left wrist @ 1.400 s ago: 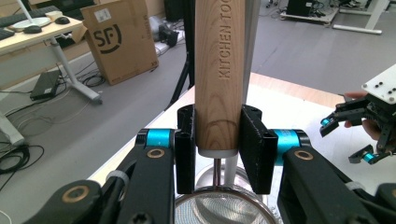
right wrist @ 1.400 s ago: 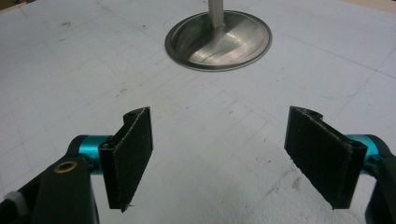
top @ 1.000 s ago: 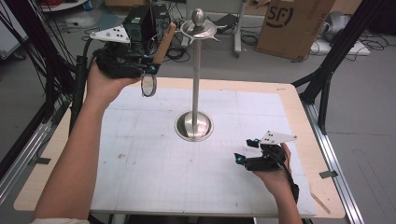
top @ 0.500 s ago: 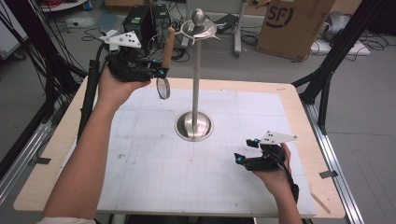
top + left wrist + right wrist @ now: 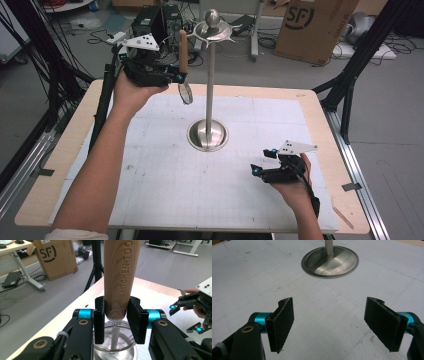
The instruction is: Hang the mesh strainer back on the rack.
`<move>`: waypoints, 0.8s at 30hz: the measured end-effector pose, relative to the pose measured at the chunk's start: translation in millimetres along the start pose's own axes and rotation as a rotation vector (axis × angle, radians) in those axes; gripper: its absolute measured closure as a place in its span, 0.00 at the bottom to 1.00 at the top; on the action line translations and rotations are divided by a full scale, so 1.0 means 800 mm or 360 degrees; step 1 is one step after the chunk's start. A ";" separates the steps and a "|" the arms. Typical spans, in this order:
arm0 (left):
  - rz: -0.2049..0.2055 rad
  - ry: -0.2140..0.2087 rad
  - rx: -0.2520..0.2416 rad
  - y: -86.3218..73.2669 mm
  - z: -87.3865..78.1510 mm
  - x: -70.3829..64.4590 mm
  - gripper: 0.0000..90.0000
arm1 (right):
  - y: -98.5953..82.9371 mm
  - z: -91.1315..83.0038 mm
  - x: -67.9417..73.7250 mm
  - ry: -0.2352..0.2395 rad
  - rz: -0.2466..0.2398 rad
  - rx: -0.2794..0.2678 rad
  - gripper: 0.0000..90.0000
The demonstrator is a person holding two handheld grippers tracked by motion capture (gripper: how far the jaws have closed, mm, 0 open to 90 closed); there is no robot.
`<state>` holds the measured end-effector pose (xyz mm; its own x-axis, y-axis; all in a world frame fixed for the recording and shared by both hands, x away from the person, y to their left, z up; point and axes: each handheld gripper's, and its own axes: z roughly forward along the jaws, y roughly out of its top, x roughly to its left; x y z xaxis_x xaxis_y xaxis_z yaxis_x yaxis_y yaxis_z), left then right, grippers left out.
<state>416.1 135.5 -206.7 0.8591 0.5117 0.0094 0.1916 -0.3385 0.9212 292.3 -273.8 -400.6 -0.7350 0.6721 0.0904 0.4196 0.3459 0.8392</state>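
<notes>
Left gripper (image 5: 176, 77) now farther right than half second ago, nearer tall steel stand (image 5: 209, 95); jaws clenched on wooden-handled strainer with round wire-mesh bowl (image 5: 184, 65), handle now upright, bowl hanging below, raised above white gridded surface (image 5: 150, 170). Left gripper view: smooth round handle stamped "KITCHEN TOO", mesh beneath jaws. Right gripper (image 5: 262, 162) unmoved, low over surface, jaws spread, empty; its view: stand's dished, shiny base.
</notes>
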 end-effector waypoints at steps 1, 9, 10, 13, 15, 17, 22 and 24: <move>0.0005 0.0001 0.0007 0.001 0.000 0.000 0.77 | 0.000 0.000 0.000 0.0000 -0.0001 -0.0002 0.26; 0.0022 -0.0016 0.0027 0.005 0.003 -0.004 0.77 | 0.000 0.000 0.000 0.0006 0.0008 -0.0003 0.26; 0.0029 -0.0015 0.0037 0.005 0.005 -0.007 0.77 | 0.000 0.000 0.000 0.0006 0.0010 -0.0001 0.26; 0.0061 -0.0020 0.0060 0.007 0.007 -0.013 0.77 | 0.000 0.000 0.000 0.0005 0.0003 -0.0002 0.26; 0.0063 -0.0025 0.0061 0.007 0.009 -0.015 0.77 | 0.000 0.000 0.001 0.0005 0.0006 -0.0004 0.26; 0.0054 -0.0022 0.0064 0.007 0.010 -0.015 0.77 | 0.000 0.000 0.001 0.0007 0.0007 -0.0001 0.26; 0.0043 -0.0033 0.0054 0.006 0.012 -0.013 0.76 | 0.000 -0.001 0.001 0.0004 0.0003 -0.0009 0.26; 0.0059 -0.0006 0.0055 0.005 0.012 -0.013 0.74 | 0.000 -0.001 0.001 0.0004 0.0002 -0.0007 0.26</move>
<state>412.2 121.2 -206.6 0.8675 0.4956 0.0416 0.1760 -0.3842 0.9063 291.5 -273.8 -399.9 -0.7358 0.6709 0.0924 0.4178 0.3422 0.8416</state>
